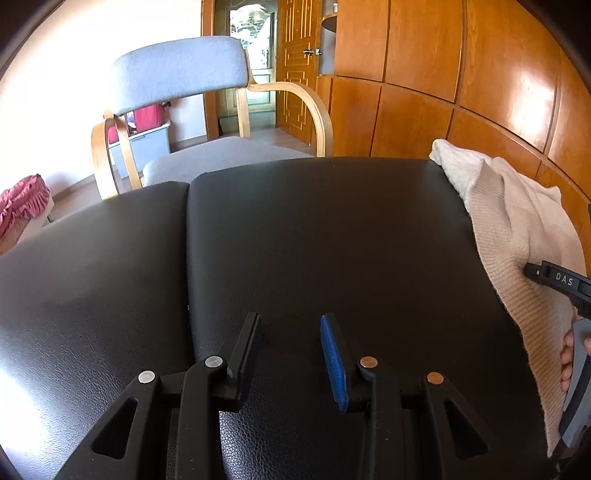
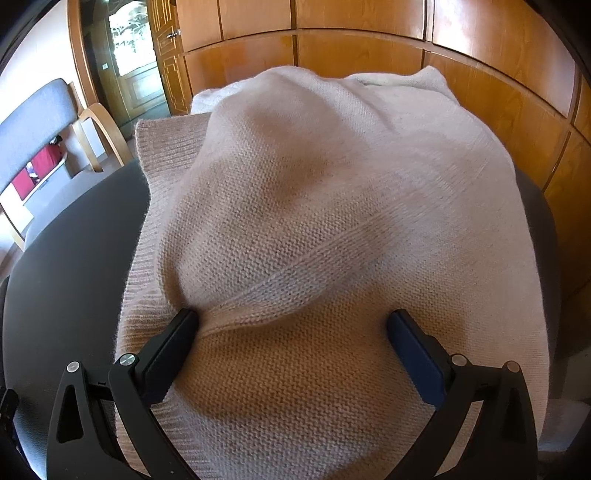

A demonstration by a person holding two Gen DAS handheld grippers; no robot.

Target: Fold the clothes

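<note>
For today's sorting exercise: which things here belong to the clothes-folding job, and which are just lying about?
Job: cream knit sweater; black padded table; left gripper; right gripper.
Lying about: armchair; pink cloth; storage bin.

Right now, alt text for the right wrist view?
A cream knit sweater lies rumpled on a black padded table, filling most of the view. The right tongs stand open, tips pressed into the knit either side of a raised fold. Wooden wall panels run behind.
</note>
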